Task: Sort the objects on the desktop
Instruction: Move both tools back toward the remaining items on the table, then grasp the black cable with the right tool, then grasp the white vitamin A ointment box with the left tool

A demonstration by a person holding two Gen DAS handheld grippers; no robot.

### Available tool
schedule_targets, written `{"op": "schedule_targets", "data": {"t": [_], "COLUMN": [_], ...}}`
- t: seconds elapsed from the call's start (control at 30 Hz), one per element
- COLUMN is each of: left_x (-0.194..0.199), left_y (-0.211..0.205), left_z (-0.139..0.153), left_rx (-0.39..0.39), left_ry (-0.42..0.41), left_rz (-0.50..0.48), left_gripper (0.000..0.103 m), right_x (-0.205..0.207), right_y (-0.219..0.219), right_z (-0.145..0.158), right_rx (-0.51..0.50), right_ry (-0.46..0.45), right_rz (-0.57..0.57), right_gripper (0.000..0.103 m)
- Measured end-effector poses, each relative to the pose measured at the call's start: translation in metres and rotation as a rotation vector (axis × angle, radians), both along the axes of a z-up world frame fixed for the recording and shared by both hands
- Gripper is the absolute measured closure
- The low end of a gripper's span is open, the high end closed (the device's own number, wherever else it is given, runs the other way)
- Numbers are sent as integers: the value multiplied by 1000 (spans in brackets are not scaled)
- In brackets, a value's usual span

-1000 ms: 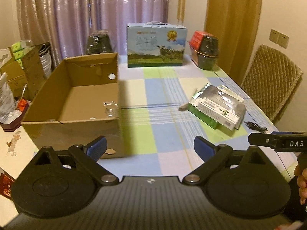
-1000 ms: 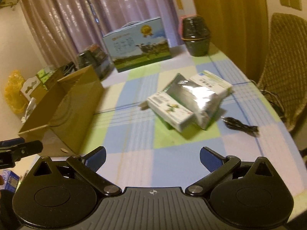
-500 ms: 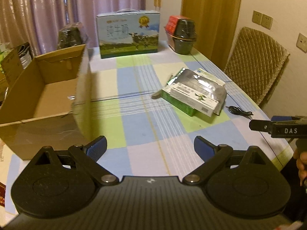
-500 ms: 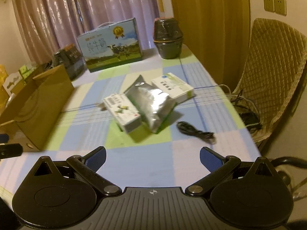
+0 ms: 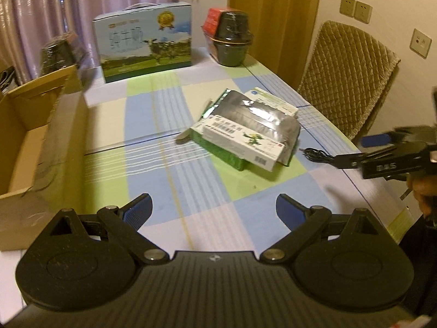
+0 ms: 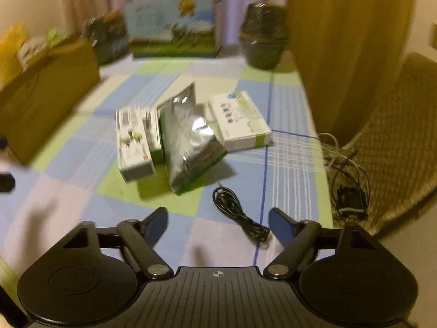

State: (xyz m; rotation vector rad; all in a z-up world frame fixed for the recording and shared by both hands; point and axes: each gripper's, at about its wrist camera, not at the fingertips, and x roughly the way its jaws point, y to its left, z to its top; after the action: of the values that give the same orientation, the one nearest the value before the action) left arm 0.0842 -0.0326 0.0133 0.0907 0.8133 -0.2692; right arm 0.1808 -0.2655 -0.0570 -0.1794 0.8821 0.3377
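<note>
Right gripper (image 6: pixel 217 225) jaws closing, nothing pinched, black cable (image 6: pixel 237 211) lying between the tips, long axis running near-right to far-left. Left gripper (image 5: pixel 213 210) spread, empty. Beyond: foil pouch (image 6: pixel 188 139) leaning between two boxes, mid-table.

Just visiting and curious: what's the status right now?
Left gripper open, empty. Right gripper closing, nothing between pads, above coiled black cable. Silver foil pouch untouched. Nothing in the way.

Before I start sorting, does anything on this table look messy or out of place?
Yes: the silver foil pouch lies askew, leaning on two cartons in a loose heap mid-table, and a black cable lies loosely coiled near the edge.
</note>
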Motion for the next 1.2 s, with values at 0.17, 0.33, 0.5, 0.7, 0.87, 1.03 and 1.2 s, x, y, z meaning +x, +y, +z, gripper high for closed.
{"op": "schedule_targets", "data": {"t": [0.17, 0.33, 0.5, 0.7, 0.87, 1.03, 1.2], "left_x": [12, 24, 32, 32, 28, 26, 23], "left_y": [-17, -24, -25, -20, -14, -6, 1], "left_z": [-8, -16, -25, -33, -34, -32, -33], "left_rx": [7, -6, -21, -24, -27, -34, -41], "left_ry": [7, 23, 50, 67, 68, 63, 62], "left_rz": [-28, -30, -25, -12, 1, 13, 27], "left_gripper": [8, 8, 8, 8, 8, 8, 8], "right_x": [20, 33, 35, 26, 18, 10, 2], "right_y": [-3, -6, -6, 5, 30, 49, 70], "right_z": [-21, -34, -36, -25, -10, -4, -6], "right_rx": [-60, -74, -40, 37, 86, 120, 130], "right_ry": [36, 73, 89, 93, 76, 82, 96], "right_rz": [49, 77, 65, 28, 55, 94, 150], "right_gripper": [49, 63, 86, 92, 92, 92, 92]}}
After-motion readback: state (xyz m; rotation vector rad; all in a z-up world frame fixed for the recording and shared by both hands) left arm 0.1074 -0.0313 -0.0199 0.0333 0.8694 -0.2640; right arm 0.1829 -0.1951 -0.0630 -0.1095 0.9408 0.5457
